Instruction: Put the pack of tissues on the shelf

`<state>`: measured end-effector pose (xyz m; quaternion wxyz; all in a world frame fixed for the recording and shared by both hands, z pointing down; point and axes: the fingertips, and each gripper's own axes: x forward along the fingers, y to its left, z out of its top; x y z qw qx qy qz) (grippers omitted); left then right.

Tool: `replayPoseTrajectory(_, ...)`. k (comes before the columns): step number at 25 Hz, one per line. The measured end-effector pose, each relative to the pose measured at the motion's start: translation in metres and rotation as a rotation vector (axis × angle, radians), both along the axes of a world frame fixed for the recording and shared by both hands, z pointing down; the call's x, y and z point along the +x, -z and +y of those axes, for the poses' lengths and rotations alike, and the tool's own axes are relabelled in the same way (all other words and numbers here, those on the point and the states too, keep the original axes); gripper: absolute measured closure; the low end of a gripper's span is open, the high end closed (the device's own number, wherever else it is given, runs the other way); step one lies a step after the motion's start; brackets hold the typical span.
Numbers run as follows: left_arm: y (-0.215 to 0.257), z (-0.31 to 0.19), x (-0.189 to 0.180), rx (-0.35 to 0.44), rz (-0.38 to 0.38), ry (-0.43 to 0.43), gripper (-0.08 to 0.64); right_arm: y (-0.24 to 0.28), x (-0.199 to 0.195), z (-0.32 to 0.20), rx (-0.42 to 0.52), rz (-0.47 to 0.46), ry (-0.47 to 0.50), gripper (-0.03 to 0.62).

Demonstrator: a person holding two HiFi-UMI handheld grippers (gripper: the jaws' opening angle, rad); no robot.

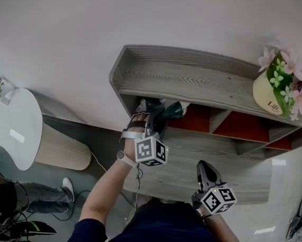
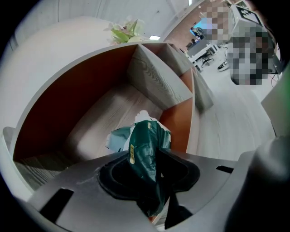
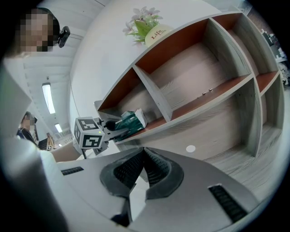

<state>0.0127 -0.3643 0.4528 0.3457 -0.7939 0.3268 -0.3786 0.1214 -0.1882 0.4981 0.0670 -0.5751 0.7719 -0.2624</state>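
The dark green pack of tissues is pinched by one crumpled end in my left gripper, whose jaws stand closed on it. In the left gripper view the pack pokes forward from the gripper into the leftmost compartment of the grey wooden shelf, low over its floor. The right gripper view shows the pack at that compartment's mouth with the left gripper behind it. My right gripper hangs lower, in front of the shelf, shut with nothing in it.
A flower pot stands on the shelf's top board at the right. Upright dividers split the red-backed row into compartments. A round white table stands to the left, with a seated person and cables on the floor near it.
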Motion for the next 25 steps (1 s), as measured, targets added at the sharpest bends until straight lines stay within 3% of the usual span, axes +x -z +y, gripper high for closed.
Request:
replayPoseTrajectory(6,0.007,0.0,-0.004,0.019,0.045,0.032,0.368,0.0,-0.002,0.0,-0.003,-0.007,0.011,0.581)
replayPoseTrajectory(11,0.014,0.002,-0.01,0.035,0.103,0.063,0.245,0.0,-0.006,-0.001,-0.002,-0.012,0.024,0.581)
replayPoseTrajectory(19,0.04,0.022,-0.021,0.049,0.227,0.094,0.219,0.006,-0.011,-0.002,0.013,-0.002,0.048,0.581)
replayPoseTrajectory(25,0.058,0.049,-0.035,0.016,0.362,0.12,0.219,0.016,-0.013,-0.006,0.036,0.008,0.066,0.581)
